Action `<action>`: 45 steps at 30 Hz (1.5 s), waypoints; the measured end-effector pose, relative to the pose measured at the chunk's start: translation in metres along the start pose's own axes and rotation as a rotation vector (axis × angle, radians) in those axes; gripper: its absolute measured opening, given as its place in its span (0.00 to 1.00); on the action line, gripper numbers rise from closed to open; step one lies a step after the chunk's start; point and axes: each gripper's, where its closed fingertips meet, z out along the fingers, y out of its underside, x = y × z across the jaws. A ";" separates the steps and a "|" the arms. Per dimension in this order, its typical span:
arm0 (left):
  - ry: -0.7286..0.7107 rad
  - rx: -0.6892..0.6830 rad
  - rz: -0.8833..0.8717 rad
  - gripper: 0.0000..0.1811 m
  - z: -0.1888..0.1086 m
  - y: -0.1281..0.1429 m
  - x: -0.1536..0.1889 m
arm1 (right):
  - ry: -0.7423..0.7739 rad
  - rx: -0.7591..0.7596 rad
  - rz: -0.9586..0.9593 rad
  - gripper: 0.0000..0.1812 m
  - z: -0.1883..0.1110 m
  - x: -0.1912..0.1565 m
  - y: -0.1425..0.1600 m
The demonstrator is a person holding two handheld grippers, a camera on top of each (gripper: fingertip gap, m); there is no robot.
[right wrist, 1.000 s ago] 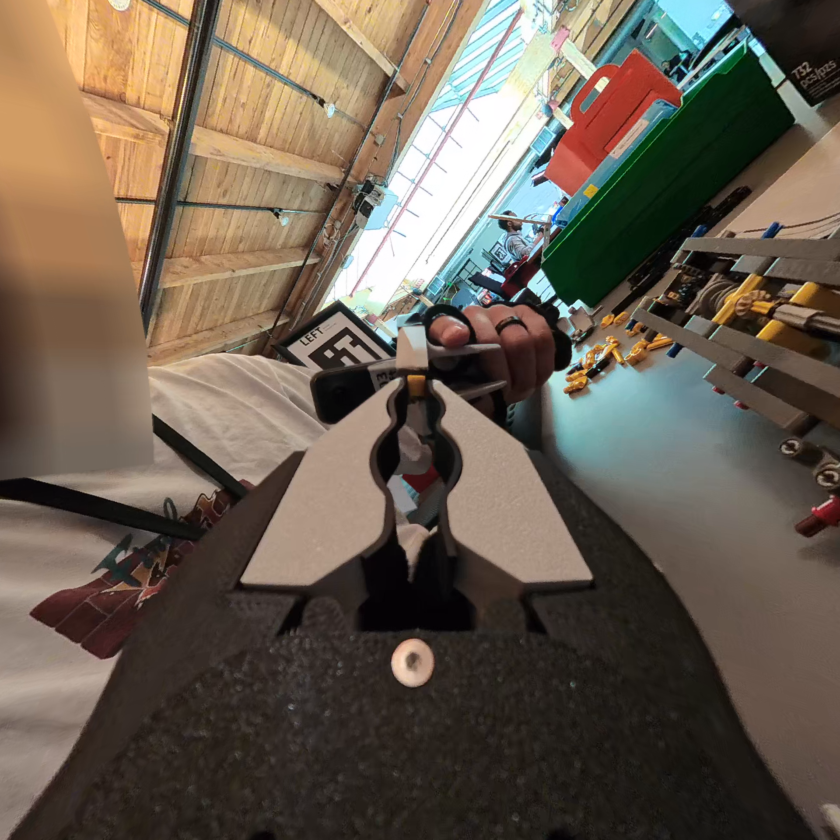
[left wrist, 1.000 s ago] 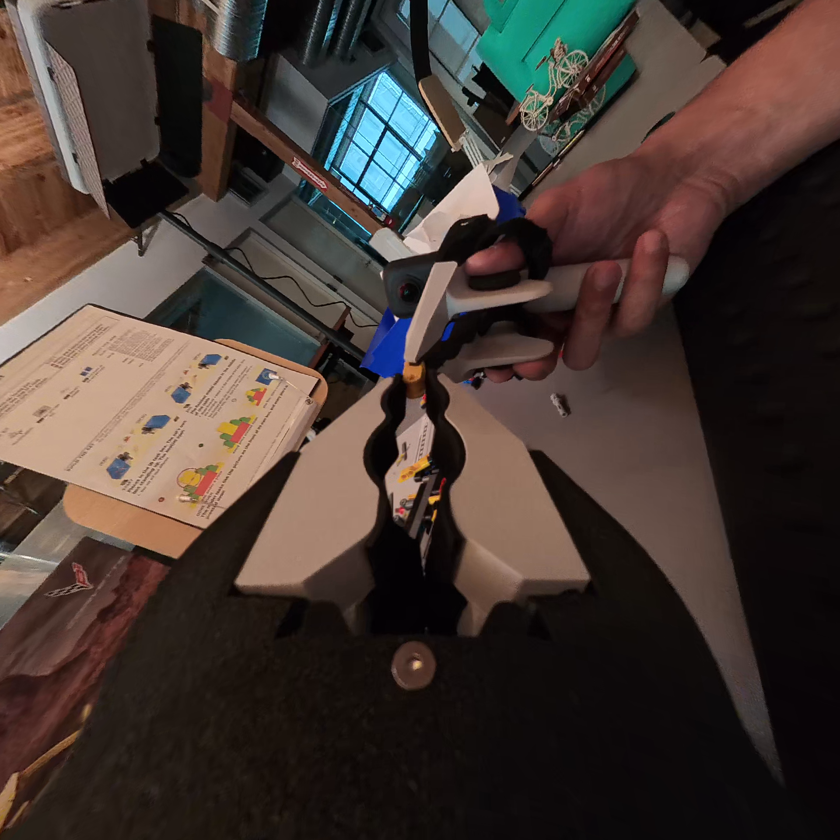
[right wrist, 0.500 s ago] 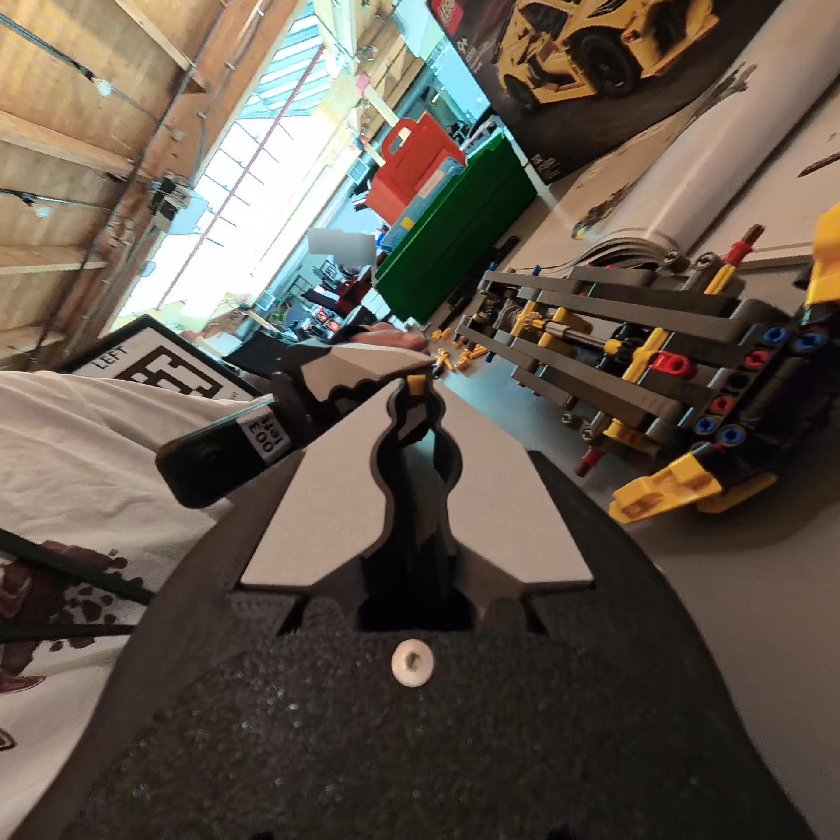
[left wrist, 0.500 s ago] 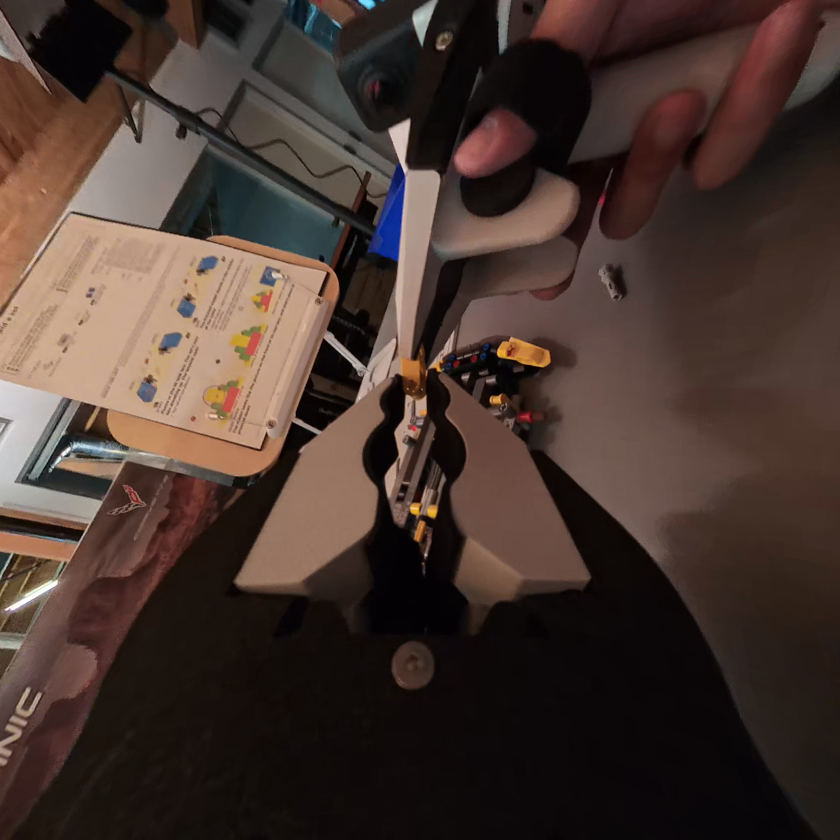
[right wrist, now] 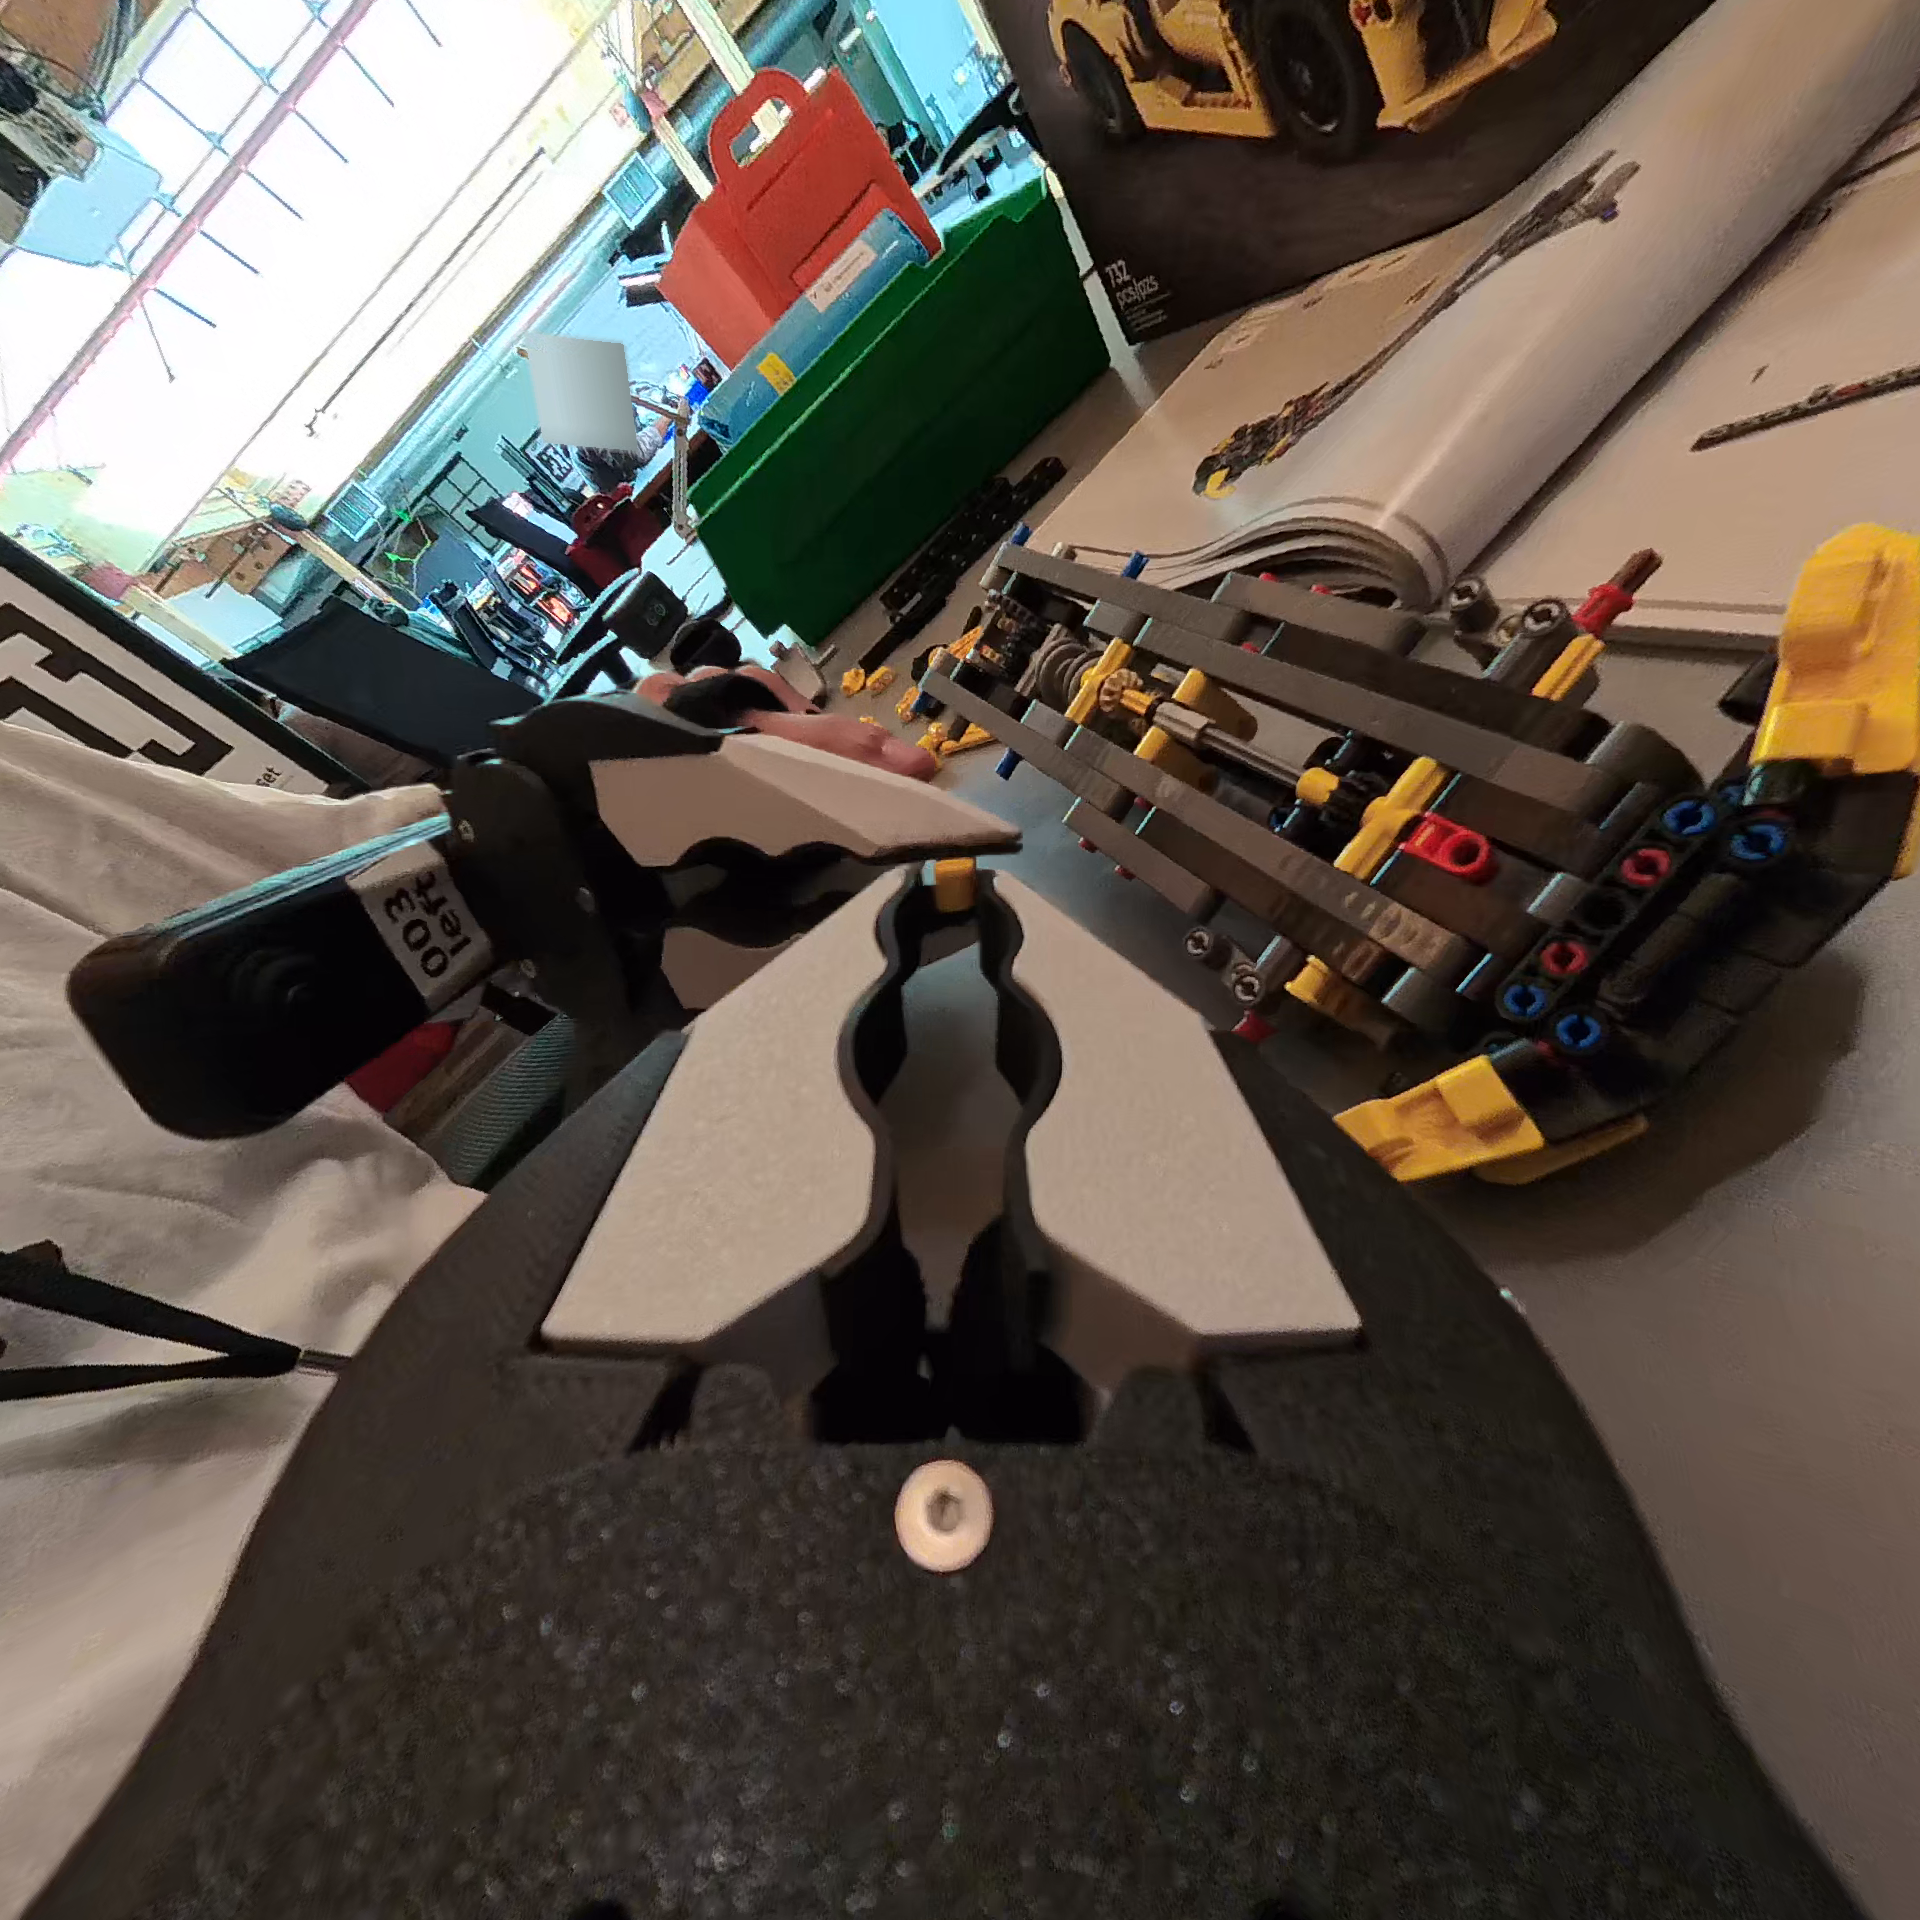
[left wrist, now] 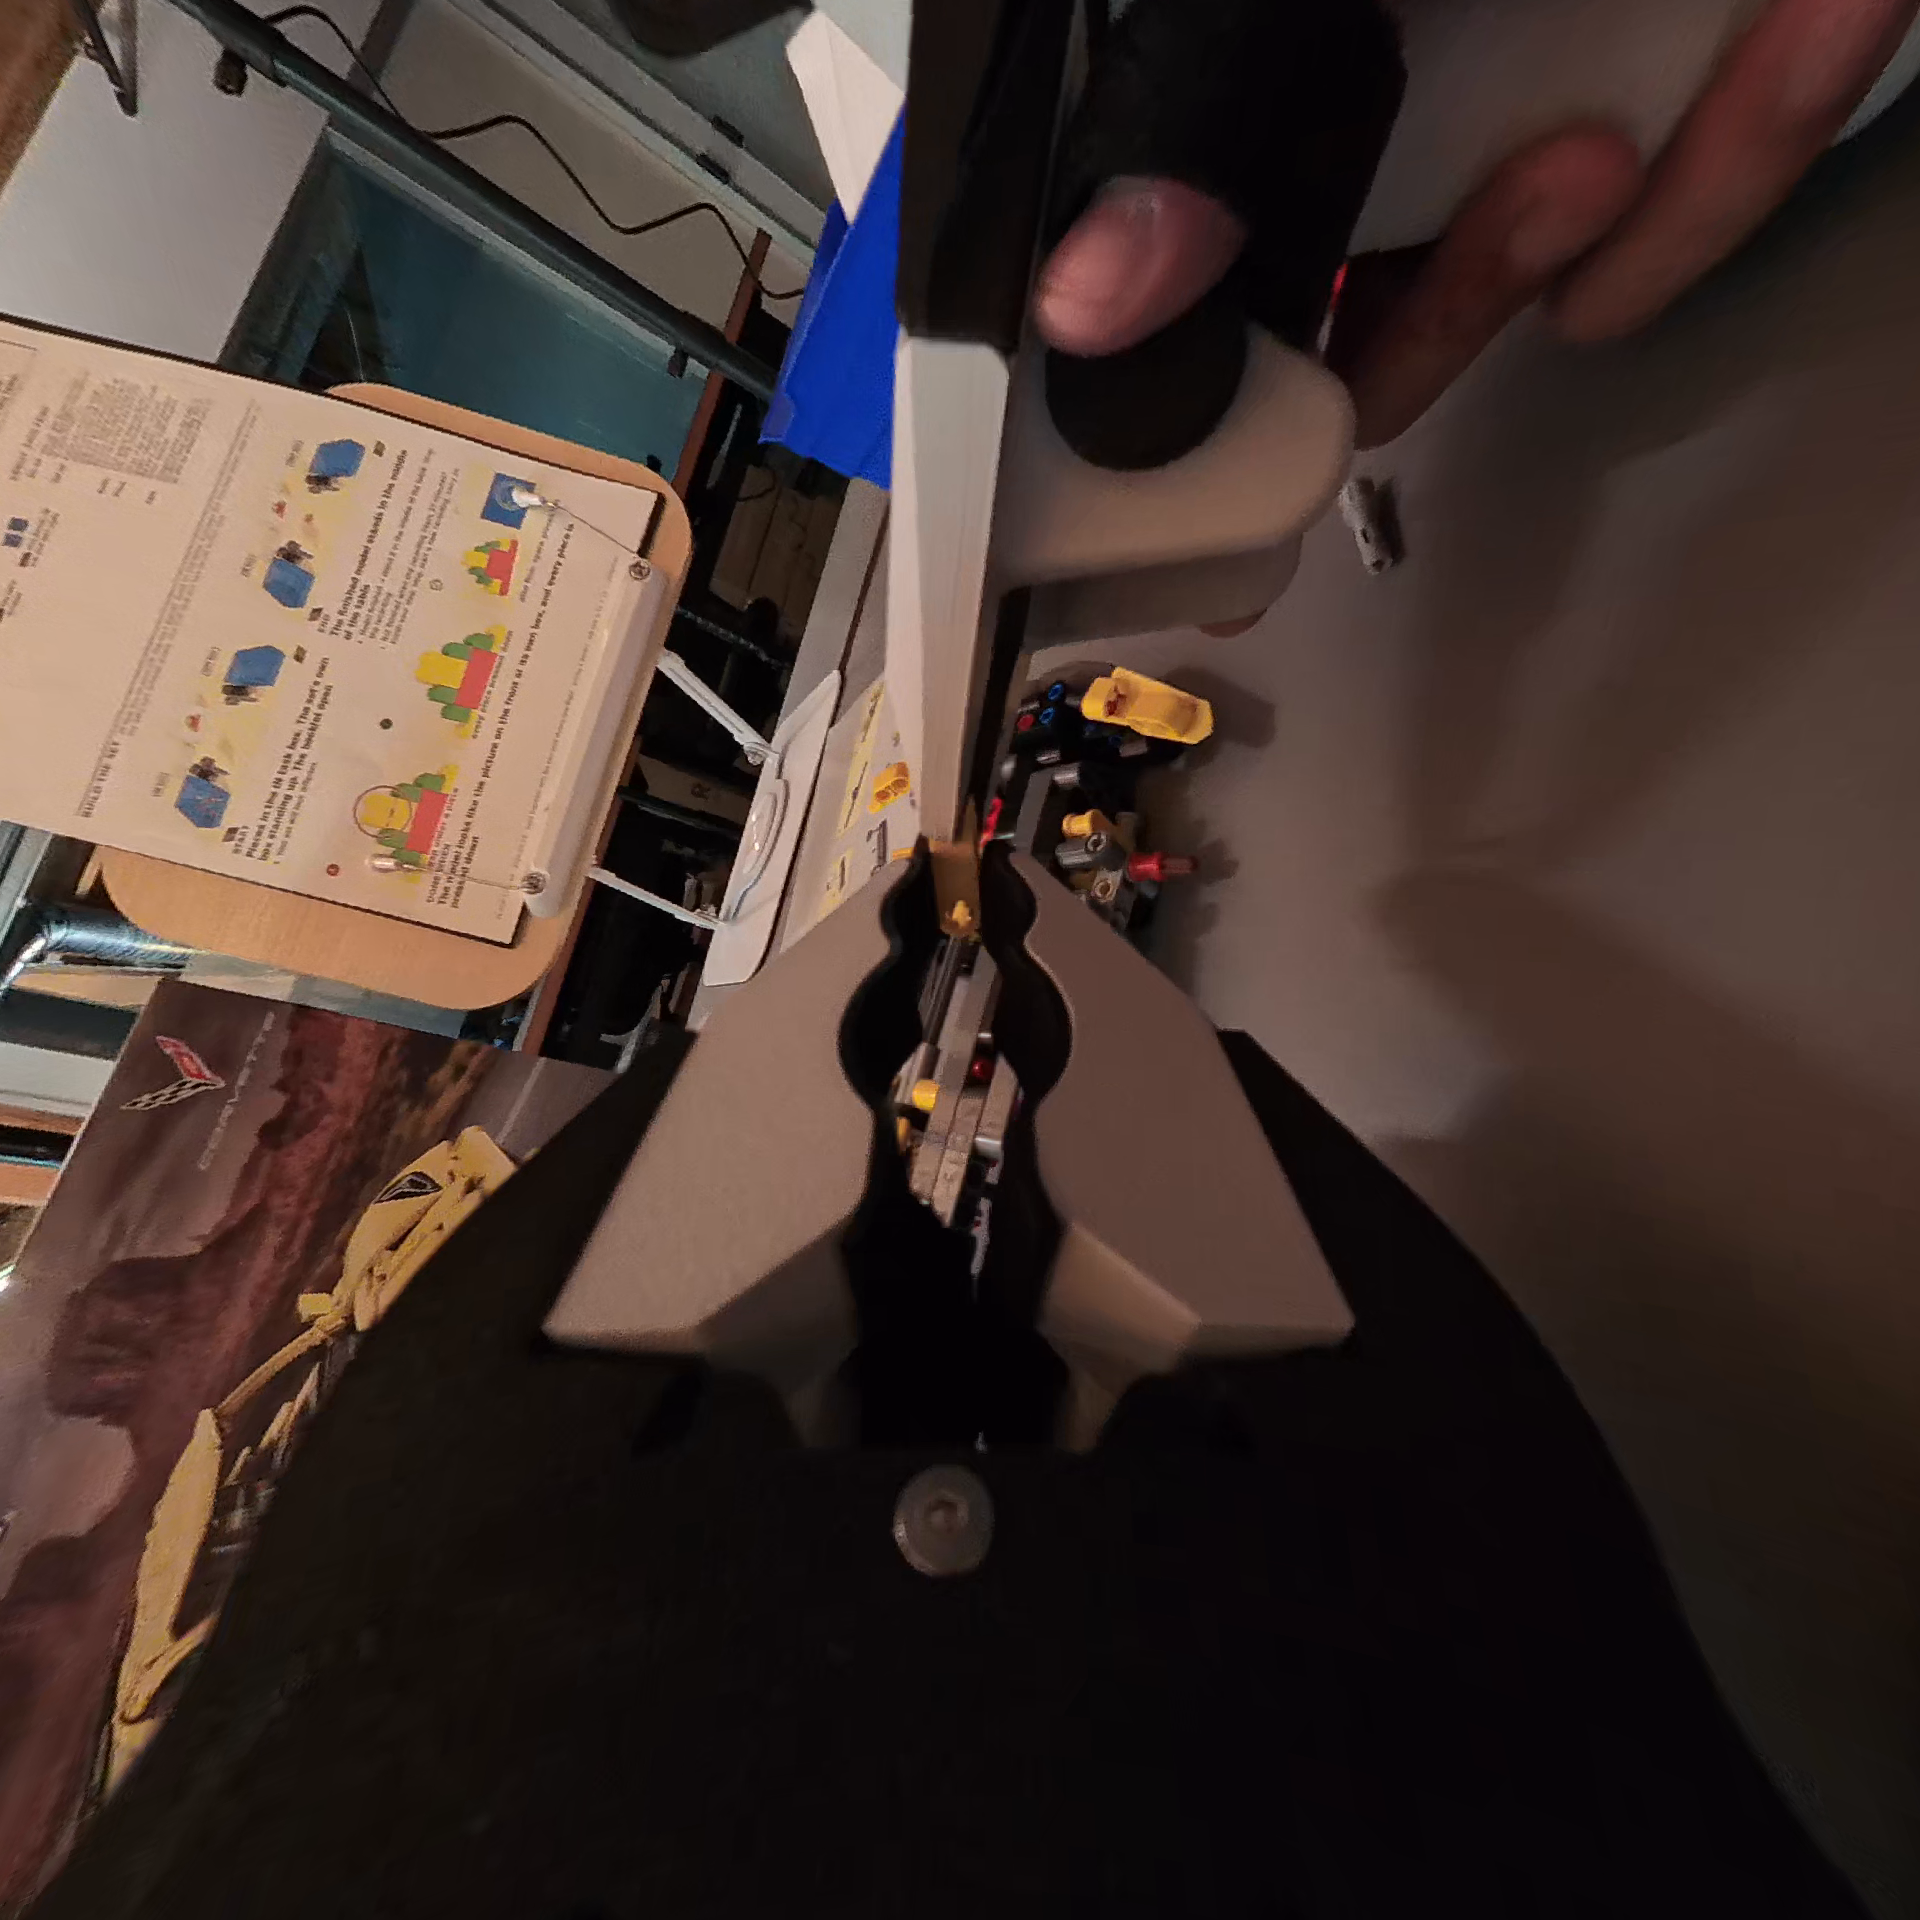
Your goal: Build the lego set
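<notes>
A small yellow lego piece [left wrist: 956, 883] sits pinched between my left gripper's [left wrist: 954, 868] closed tips. My right gripper [left wrist: 935, 665] comes in from above, held by a hand, and its tip meets the same piece. In the right wrist view, my right gripper [right wrist: 951, 878] is shut on the yellow piece [right wrist: 953, 881]. The left gripper's fingers [right wrist: 831, 800] reach in from the left and touch it from above. The grey, yellow and black lego chassis [right wrist: 1351, 831] lies on the table to the right, and it also shows in the left wrist view [left wrist: 1091, 790].
An open instruction booklet [right wrist: 1455, 416] and the set's box [right wrist: 1299, 104] lie behind the chassis. A green bin [right wrist: 894, 436] with a red bag [right wrist: 790, 229] stands farther back, with loose yellow pieces [right wrist: 935, 727] near it. A clipboard with a picture sheet [left wrist: 312, 644] stands at the left. A small grey piece [left wrist: 1371, 525] lies on the grey table [left wrist: 1662, 831].
Both grippers have swung down toward the table, still tip to tip on the yellow piece. The chassis has come much closer in both views.
</notes>
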 end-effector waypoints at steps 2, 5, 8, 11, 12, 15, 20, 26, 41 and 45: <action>-0.030 0.013 -0.012 0.03 -0.001 -0.001 -0.006 | -0.006 0.049 -0.053 0.09 -0.004 -0.004 -0.008; -0.029 0.036 -0.104 0.03 -0.005 0.000 -0.012 | 0.015 0.131 -0.143 0.10 -0.015 -0.007 -0.022; 0.016 0.051 -0.252 0.03 -0.008 0.005 -0.018 | 0.060 0.248 -0.271 0.12 -0.028 -0.010 -0.038; 0.065 0.070 -0.375 0.03 -0.011 0.010 -0.021 | 0.174 0.312 -0.378 0.14 -0.042 -0.003 -0.049; 0.086 0.077 -0.410 0.03 -0.012 0.010 -0.021 | 0.224 0.320 -0.411 0.14 -0.048 0.001 -0.052; 0.112 0.088 -0.486 0.03 -0.014 0.011 -0.025 | 0.365 0.228 -0.460 0.13 -0.071 0.019 -0.049; 0.139 0.040 -0.531 0.03 -0.010 0.019 -0.021 | 0.526 -0.277 -0.330 0.16 -0.108 0.052 0.013; 0.183 0.028 -0.533 0.03 -0.006 0.019 -0.011 | 0.647 -0.524 -0.289 0.17 -0.093 0.044 0.066; 0.346 0.136 -0.585 0.03 -0.015 -0.001 0.005 | 0.096 -0.594 -0.667 0.10 -0.092 0.060 0.059; 0.367 0.149 -0.601 0.04 -0.015 -0.002 0.006 | 0.053 -0.637 -0.729 0.06 -0.087 0.065 0.064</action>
